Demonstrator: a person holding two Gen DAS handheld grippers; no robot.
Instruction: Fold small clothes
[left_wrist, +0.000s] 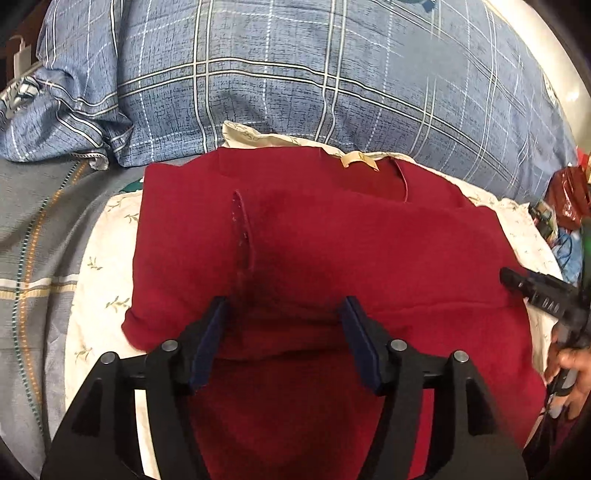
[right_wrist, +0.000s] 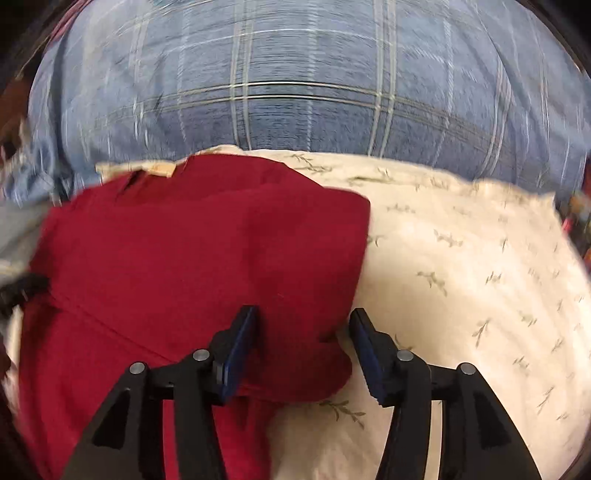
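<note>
A dark red garment (left_wrist: 314, 243) lies partly folded on a cream leaf-print cloth (left_wrist: 92, 295), its neck label (left_wrist: 358, 160) at the far edge. My left gripper (left_wrist: 284, 310) is open and hovers over the garment's near middle, holding nothing. My right gripper (right_wrist: 304, 321) is open over the garment's (right_wrist: 192, 258) right edge, where red cloth lies between its spread jaws. The right gripper also shows in the left wrist view (left_wrist: 509, 280) at the garment's right side, held by a hand. The right wrist view is blurred by motion.
A large blue plaid pillow (left_wrist: 295, 81) lies just behind the garment. A grey striped bedcover (left_wrist: 33, 258) lies to the left. Cluttered red and dark objects (left_wrist: 565, 199) sit at the far right. The cream cloth (right_wrist: 461, 277) extends to the right of the garment.
</note>
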